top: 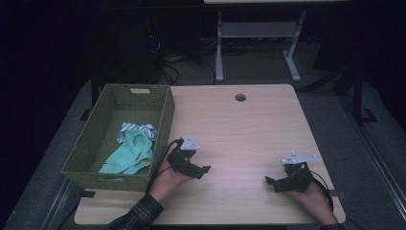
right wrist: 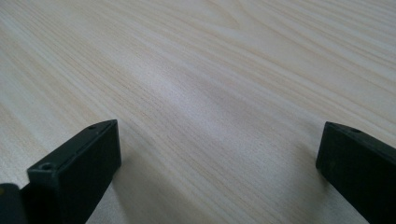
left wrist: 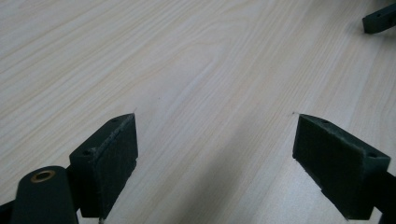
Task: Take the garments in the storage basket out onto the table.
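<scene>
Both grippers, left gripper (top: 203,171) and right gripper (top: 271,182), rest released and empty on the table (top: 249,129), while the mint-green garment (top: 130,154), lying crumpled in the woven basket (top: 165,117), looks light and limp, best pinched at a raised fold.

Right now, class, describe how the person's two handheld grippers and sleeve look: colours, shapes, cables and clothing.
Both the left gripper and the right gripper are black, each topped by a grey three-cornered plate. A black cable trails from each. In the gripper views the jaws are flat black blocks with small screw holes, and the left gripper shows a brass-coloured ring by one jaw. The left forearm wears a dark plaid sleeve.
</scene>
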A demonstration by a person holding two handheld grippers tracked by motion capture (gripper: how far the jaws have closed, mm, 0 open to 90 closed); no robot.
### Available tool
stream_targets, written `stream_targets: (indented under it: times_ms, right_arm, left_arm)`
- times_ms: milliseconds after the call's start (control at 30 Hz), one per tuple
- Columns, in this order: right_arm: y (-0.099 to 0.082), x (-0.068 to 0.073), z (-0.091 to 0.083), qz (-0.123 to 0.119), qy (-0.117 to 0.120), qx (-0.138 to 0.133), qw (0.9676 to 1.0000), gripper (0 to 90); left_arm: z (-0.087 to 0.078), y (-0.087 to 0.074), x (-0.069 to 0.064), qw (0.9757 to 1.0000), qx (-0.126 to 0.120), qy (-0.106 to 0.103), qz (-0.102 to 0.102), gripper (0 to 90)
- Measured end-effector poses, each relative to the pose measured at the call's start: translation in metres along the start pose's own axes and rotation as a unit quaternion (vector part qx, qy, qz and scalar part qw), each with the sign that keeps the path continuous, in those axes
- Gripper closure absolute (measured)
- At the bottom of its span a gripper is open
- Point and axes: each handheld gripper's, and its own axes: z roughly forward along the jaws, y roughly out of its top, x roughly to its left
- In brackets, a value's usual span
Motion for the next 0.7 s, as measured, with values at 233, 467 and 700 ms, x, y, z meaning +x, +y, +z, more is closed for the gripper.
stream_targets:
  times_ms: [233, 467, 700]
  right_arm:
    - [0.0000, 0.0000, 0.0000, 0.000, 0.000, 0.000, 1.0000, 0.0]
    - [0.0000, 0.0000, 0.0000, 0.000, 0.000, 0.000, 1.0000, 0.0]
    - [0.0000, 0.0001, -0.0001, 0.000, 0.000, 0.000, 1.0000, 0.0]
  left_arm:
    - [-0.0032, 0.0033, -0.0008, 1.0000, -0.004, -0.003, 0.003, 13.4]
    - [-0.0063, 0.0063, -0.0001, 1.0000, -0.002, -0.008, 0.002, 13.4]
    - [-0.0077, 0.0086, 0.0004, 0.9999, 0.000, -0.012, 0.002, 13.4]
